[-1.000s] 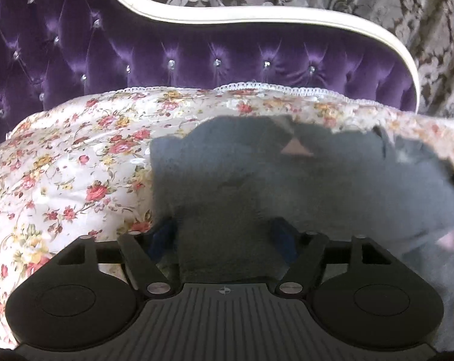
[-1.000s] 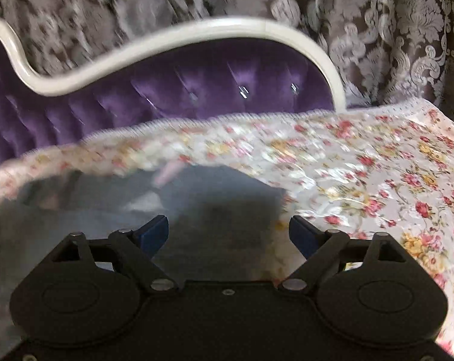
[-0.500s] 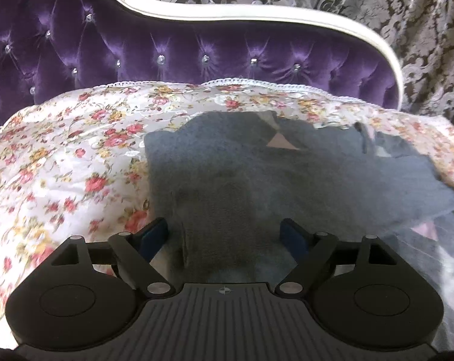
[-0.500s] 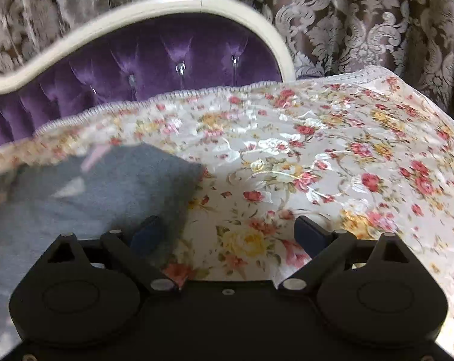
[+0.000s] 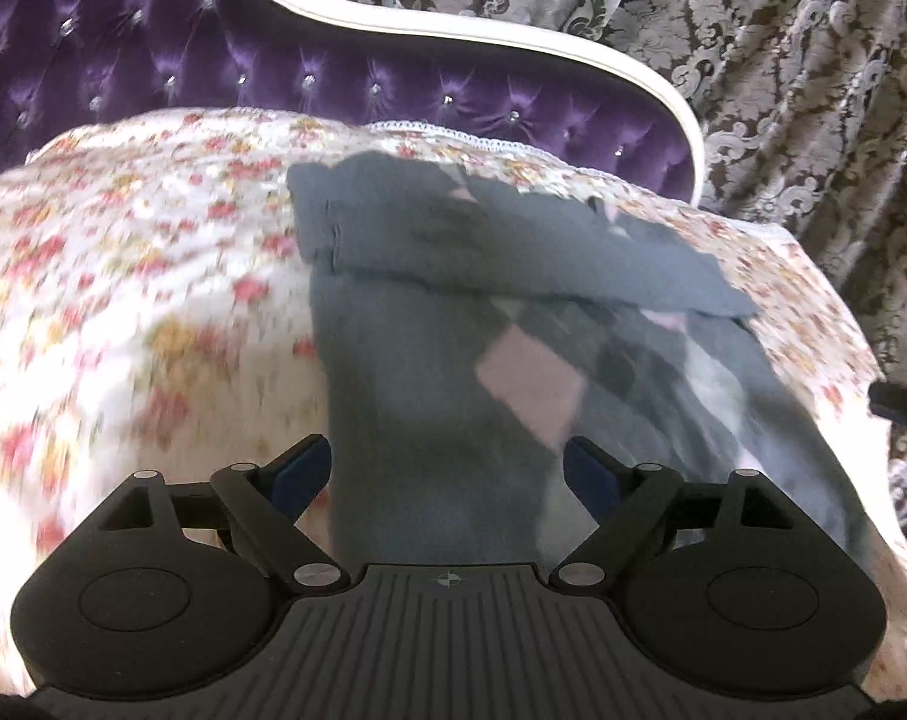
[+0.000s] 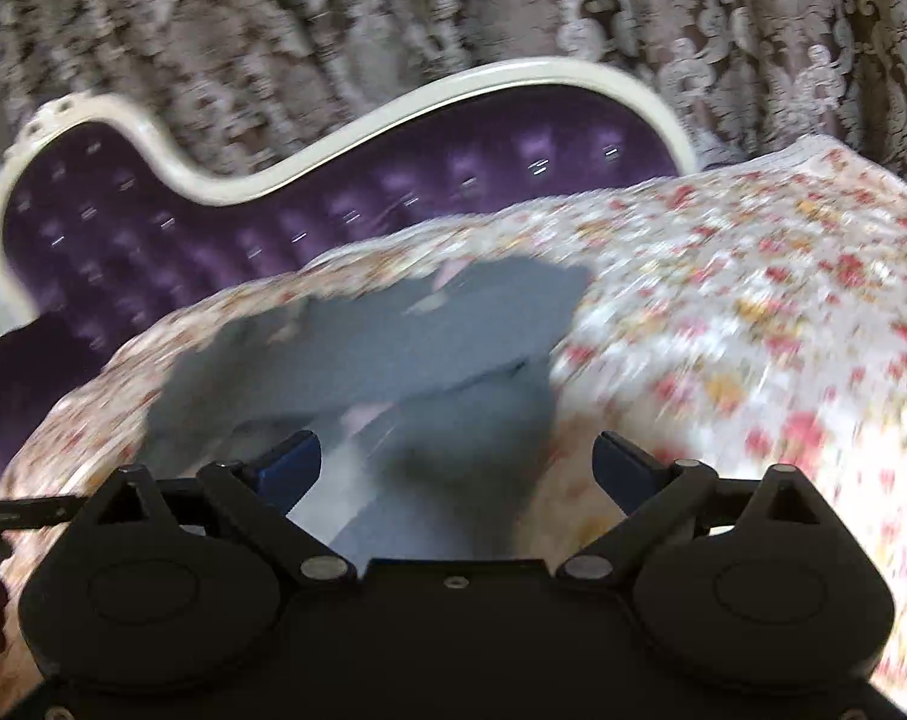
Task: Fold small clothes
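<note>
A small grey garment (image 5: 513, 300) with pink and white diamond patches lies on the floral bedspread (image 5: 141, 276). Its top part is folded down in a band across the body. It also shows in the right wrist view (image 6: 405, 348), blurred. My left gripper (image 5: 447, 471) is open and empty, above the garment's near end. My right gripper (image 6: 456, 468) is open and empty, above the garment's near right part. Neither gripper touches the cloth.
A purple tufted headboard (image 5: 153, 48) with a white curved frame (image 6: 261, 180) stands behind the bed. Patterned grey curtains (image 5: 783, 60) hang behind it. The other gripper's black edge shows at the right in the left wrist view (image 5: 900, 402).
Both grippers have pulled back and up from the garment. The left gripper opened and let go of the cloth. The sleeves now lie folded across the body.
</note>
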Action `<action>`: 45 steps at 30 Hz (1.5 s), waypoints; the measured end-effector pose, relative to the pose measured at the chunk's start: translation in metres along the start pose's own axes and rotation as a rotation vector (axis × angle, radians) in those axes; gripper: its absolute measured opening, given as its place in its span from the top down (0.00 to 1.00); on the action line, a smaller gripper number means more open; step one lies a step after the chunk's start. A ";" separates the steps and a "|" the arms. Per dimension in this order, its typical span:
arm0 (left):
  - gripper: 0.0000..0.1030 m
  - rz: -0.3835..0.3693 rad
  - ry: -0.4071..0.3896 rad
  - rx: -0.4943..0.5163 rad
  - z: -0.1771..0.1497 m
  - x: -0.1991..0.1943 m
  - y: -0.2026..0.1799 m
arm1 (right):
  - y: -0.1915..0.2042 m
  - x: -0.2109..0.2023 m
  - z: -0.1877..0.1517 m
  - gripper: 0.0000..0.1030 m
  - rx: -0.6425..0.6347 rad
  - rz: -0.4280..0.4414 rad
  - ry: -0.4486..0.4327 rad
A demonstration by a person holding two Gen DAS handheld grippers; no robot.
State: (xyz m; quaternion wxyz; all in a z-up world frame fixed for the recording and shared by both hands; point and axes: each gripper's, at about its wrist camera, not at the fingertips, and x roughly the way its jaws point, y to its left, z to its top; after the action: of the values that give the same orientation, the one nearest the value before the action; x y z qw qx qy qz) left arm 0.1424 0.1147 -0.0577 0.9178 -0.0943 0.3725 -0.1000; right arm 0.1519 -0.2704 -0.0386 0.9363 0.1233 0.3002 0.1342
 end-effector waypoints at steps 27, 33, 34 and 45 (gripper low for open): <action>0.18 -0.043 0.034 -0.104 -0.074 -0.033 -0.007 | 0.037 -0.041 -0.100 0.00 0.088 0.121 0.157; 0.18 -0.056 0.028 -0.098 -0.069 -0.025 -0.008 | 0.031 -0.043 -0.104 0.00 0.137 0.147 0.120; 0.18 -0.060 0.028 -0.093 -0.068 -0.024 -0.009 | 0.030 -0.044 -0.105 0.00 0.149 0.152 0.115; 0.18 -0.123 0.034 -0.088 -0.060 -0.011 -0.008 | 0.027 -0.035 -0.099 0.00 0.208 0.186 0.109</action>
State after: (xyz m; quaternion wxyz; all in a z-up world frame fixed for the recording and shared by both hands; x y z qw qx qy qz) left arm 0.0916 0.1039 -0.0904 0.8983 -0.1558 0.3857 -0.1414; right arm 0.0605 -0.2421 -0.0895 0.8844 0.2395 0.3501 0.1948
